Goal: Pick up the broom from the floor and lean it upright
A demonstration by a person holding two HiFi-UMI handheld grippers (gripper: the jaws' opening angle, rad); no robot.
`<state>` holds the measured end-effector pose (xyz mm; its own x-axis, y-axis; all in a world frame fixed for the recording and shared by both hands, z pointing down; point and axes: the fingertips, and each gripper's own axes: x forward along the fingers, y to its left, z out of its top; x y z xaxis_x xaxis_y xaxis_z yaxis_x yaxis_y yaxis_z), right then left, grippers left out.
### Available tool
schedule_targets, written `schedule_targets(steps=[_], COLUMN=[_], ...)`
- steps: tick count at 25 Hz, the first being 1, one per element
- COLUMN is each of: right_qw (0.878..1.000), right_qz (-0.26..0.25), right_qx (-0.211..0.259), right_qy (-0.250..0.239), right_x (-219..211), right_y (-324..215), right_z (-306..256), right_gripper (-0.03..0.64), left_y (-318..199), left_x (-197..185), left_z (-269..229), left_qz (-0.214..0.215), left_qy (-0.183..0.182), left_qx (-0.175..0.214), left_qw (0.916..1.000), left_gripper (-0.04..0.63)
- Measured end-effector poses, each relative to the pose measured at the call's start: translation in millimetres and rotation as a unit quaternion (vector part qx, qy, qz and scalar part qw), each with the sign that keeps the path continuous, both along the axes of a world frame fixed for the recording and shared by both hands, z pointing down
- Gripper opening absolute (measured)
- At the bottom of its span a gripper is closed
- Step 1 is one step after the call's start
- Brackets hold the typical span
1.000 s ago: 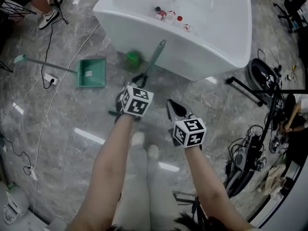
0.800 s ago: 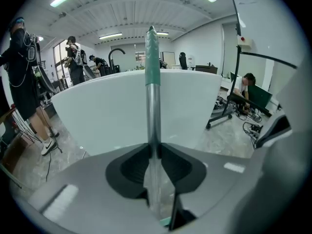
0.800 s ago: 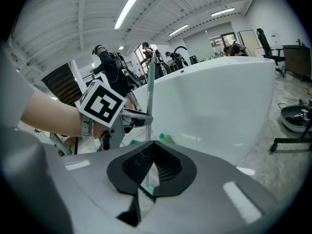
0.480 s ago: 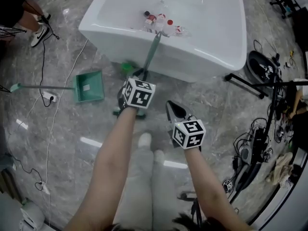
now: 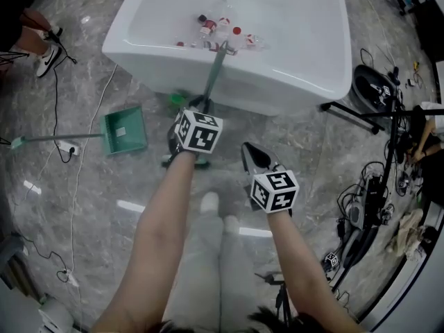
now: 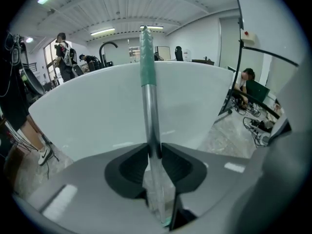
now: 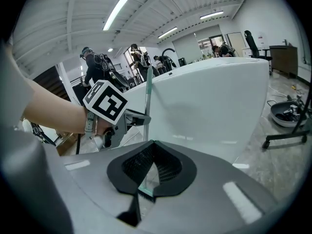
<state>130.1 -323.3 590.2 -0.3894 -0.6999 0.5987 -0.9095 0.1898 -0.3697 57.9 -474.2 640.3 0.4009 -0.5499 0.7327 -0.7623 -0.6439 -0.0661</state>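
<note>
The broom (image 5: pixel 213 75) stands steeply, its silver shaft rising to a green grip (image 6: pixel 147 57) by the rim of the white bathtub (image 5: pixel 298 82). Its green head (image 5: pixel 186 161) is down by the floor, mostly hidden under my left gripper's marker cube. My left gripper (image 5: pixel 202 107) is shut on the shaft; in the left gripper view the pads (image 6: pixel 141 156) clamp the tube from both sides. My right gripper (image 5: pixel 254 157) hangs to the right of the broom, apart from it, shut with nothing in it. The right gripper view shows the left gripper (image 7: pixel 130 119) on the broom shaft (image 7: pixel 148 96).
A green dustpan (image 5: pixel 125 131) with a long handle lies on the floor at left, beside a power strip (image 5: pixel 66 146) and cables. Several small bottles (image 5: pixel 222 28) lie in the tub. A black stand (image 5: pixel 361 114) and cable clutter fill the right. A person's shoe (image 5: pixel 46 57) is at far left.
My left gripper has carried the broom toward the bathtub and the shaft has tipped more upright; its green top now reaches the tub rim. The right gripper has barely shifted.
</note>
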Motion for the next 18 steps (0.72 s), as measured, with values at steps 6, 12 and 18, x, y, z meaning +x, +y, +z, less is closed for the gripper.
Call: schedule_targets(steps=[6,12,18], right_qw=[1.000,1.000,1.000], right_qz=[0.001,0.000,-0.004], right_qx=[-0.006,-0.007,-0.002], right_qy=[-0.001,-0.001,0.001], right_x=[-2.6,-5.3,-6.7], right_y=[6.8,11.9,15.3], right_z=[2.8,3.4,-5.2], right_gripper=[0.002,0.002,0.002], left_y=[-6.1,-9.6,0.7], left_x=[1.7,2.8,3.4], left_z=[-3.1,-9.0,-20.6], left_qz=[0.010,0.025,0.031], left_qy=[-0.021,-0.022,-0.006], left_qx=[0.021,0.030,0.025], left_qw=[0.9995,0.9990,0.9992], left_gripper=[0.101,0.201,0.252])
